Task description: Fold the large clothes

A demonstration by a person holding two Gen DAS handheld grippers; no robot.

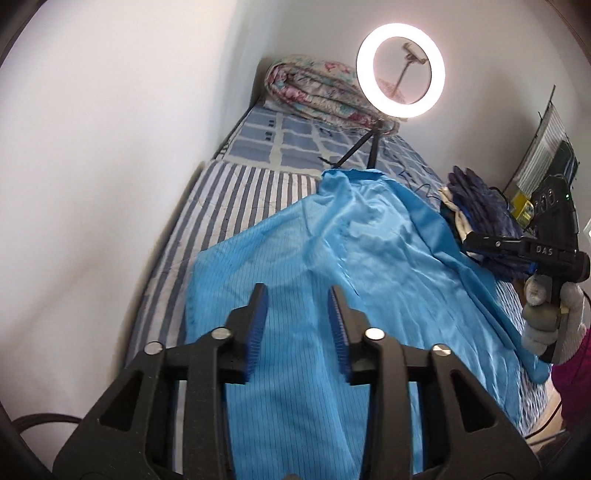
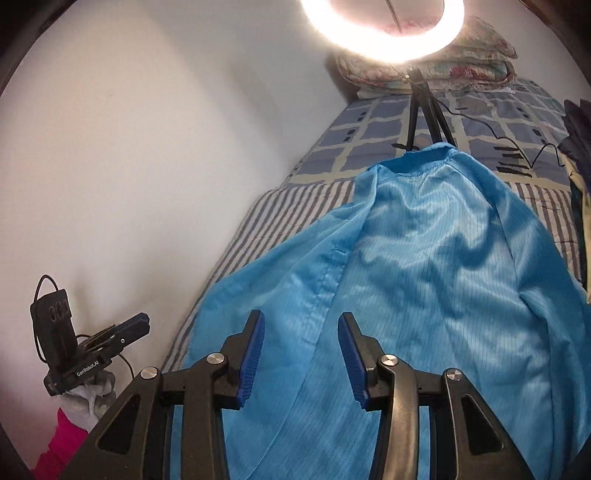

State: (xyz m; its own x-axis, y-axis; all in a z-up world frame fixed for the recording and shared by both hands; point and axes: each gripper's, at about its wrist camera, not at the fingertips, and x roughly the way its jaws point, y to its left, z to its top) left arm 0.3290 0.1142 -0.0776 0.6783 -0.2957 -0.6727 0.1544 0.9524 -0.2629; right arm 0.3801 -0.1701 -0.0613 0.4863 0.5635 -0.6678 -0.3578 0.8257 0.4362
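**Bed fully loaded**

We're looking at the bed [image 1: 236,192], striped cover up front, blue checked sheet [image 1: 295,142] behind. Across it spreads the light blue garment [image 1: 369,258]. Beyond, a ring-light tripod [image 1: 373,147] stands, a folded floral quilt [image 1: 317,92] at the head, dark blue clothes [image 1: 487,218] piled at one side.

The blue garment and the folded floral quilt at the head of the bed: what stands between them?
The ring light on its tripod stands between the blue garment and the floral quilt, on the checked bedcover; both wrist views show it.

Right gripper [image 2: 301,325] hangs over a blue garment [image 2: 424,266] spread on the striped bed [image 2: 280,210], jaws apart, nothing between; left gripper [image 2: 131,326] low left; ring light [image 2: 384,33] beyond.
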